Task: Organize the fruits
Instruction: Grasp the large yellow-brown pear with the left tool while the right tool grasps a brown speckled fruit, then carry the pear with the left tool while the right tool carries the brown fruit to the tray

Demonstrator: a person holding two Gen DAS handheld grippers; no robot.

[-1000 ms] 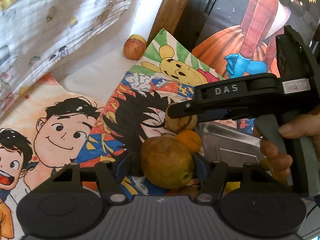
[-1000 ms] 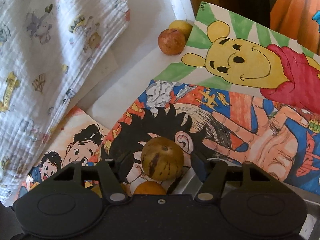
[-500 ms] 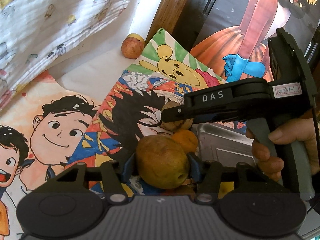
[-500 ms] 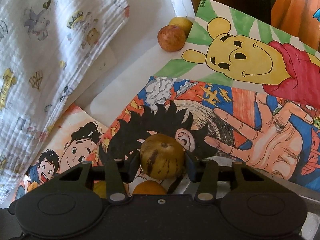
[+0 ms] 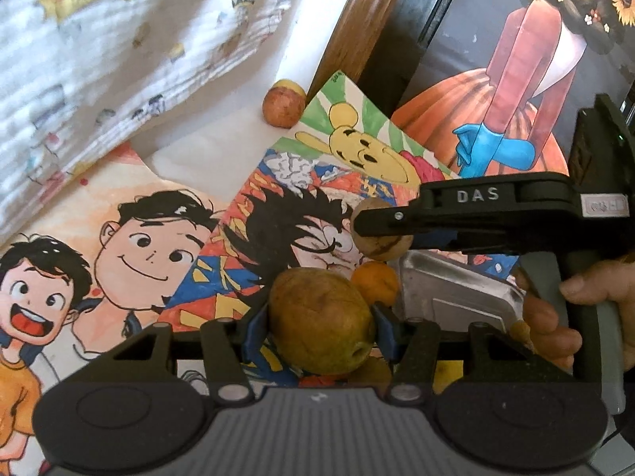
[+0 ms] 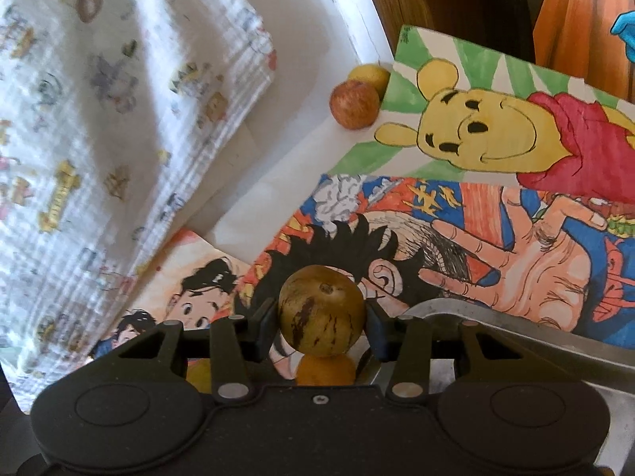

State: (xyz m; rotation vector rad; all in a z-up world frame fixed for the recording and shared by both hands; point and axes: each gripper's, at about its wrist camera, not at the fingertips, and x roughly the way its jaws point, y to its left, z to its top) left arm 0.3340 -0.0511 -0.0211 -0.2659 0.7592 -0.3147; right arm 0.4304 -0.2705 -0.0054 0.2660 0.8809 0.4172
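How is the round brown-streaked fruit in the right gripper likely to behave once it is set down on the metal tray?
The streaked fruit looks nearly spherical, so it would probably roll on the smooth tray. Its skin seems firm and smooth, so the right gripper may slip slightly.

Left tool [image 5: 321, 327] clamped on a brownish-green pear [image 5: 322, 321], blue pads touching both sides. Right tool [image 5: 381, 224] crosses from the right, gripping a round brown fruit [image 5: 381, 240] above a small orange [image 5: 375, 283]. Metal tray [image 5: 456, 289] just right. Red apple [image 5: 282, 105] far back.
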